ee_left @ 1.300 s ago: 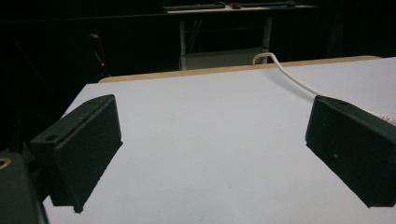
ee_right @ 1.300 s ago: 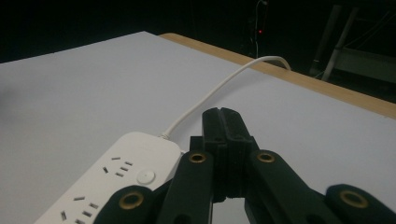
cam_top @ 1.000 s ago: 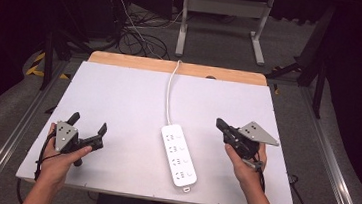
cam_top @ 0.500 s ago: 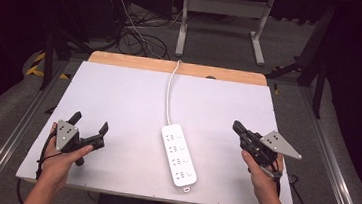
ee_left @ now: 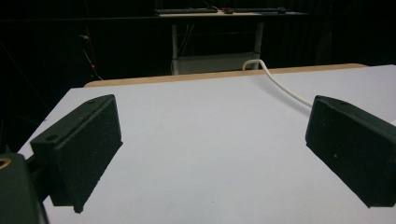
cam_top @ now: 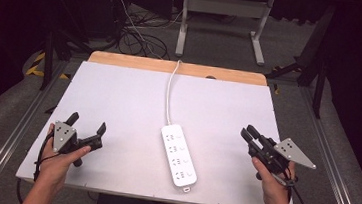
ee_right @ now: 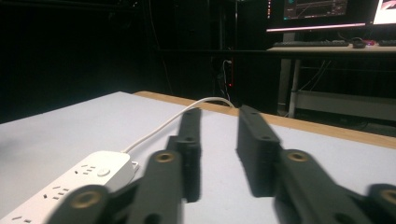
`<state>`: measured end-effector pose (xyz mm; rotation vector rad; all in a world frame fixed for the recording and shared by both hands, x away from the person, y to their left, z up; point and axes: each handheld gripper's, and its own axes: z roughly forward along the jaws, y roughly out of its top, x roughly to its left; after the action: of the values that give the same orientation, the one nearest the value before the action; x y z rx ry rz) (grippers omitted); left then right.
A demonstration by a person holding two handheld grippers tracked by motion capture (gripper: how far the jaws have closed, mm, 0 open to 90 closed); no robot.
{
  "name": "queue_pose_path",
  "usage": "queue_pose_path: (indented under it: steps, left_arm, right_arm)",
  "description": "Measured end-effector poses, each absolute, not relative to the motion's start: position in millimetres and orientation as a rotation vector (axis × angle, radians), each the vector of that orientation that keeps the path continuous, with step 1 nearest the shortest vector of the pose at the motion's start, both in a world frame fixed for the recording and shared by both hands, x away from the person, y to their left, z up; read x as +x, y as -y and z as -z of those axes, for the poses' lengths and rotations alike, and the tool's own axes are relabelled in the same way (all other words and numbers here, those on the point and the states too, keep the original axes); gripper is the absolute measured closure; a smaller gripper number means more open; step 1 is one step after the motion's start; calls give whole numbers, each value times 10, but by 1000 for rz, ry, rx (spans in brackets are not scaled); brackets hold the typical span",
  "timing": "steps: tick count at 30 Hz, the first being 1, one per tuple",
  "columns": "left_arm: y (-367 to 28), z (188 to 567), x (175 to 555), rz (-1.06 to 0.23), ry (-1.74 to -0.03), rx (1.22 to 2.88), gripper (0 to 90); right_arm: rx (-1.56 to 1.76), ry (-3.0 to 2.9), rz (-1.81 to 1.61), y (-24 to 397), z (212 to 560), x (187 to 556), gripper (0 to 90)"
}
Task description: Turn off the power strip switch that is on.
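Note:
A white power strip (cam_top: pixel 179 154) lies on the white table top (cam_top: pixel 119 96), near the front middle. Its white cable (cam_top: pixel 170 88) runs away over the far wooden edge. My left gripper (cam_top: pixel 87 122) rests at the front left, held by a hand, its jaws wide open with bare table between them (ee_left: pixel 210 149). The cable (ee_left: pixel 280 84) crosses far ahead of it. My right gripper (cam_top: pixel 247 131) sits at the front right, well right of the strip, open only by a narrow gap (ee_right: pixel 219 140) and holding nothing. The strip (ee_right: pixel 70 186) lies at its left.
A wooden strip (cam_top: pixel 123 59) edges the table's far side. Beyond it stand a desk frame (cam_top: pixel 223 5) and floor cables (cam_top: pixel 140 38). Metal rails (cam_top: pixel 339 162) run along both sides. Lit monitors (ee_right: pixel 317 9) glow in the dark background.
My right gripper has moved to the right, away from the power strip and toward the table's right edge. The left gripper has stayed almost where it was.

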<state>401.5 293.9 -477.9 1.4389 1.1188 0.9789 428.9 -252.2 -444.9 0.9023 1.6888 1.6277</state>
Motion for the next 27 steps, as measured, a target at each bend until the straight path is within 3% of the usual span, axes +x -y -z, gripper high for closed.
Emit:
queue_pose_path:
  steps: [3, 5, 10, 14, 27]
  left_arm:
    - [-2946, 4779, 4016, -980, -1119, 1435, 40]
    - [-2949, 4779, 4013, -977, -1120, 1434, 40]
    - [-2961, 4774, 4012, -981, -1120, 1433, 40]
    - [-2959, 4774, 4014, -982, -1119, 1434, 40]
    - [-2971, 4774, 4000, -982, -1122, 1430, 40]
  right_arm:
    - [937, -1689, -1618, 2464, 4457, 4298, 386]
    - [964, -1670, -1615, 2438, 4465, 4315, 276]
    - [1011, -1670, -1582, 2423, 4502, 4346, 104]
    - [1017, -1666, -1570, 2429, 4512, 4359, 51]
    - [995, -1680, -1573, 2402, 4516, 4366, 65]
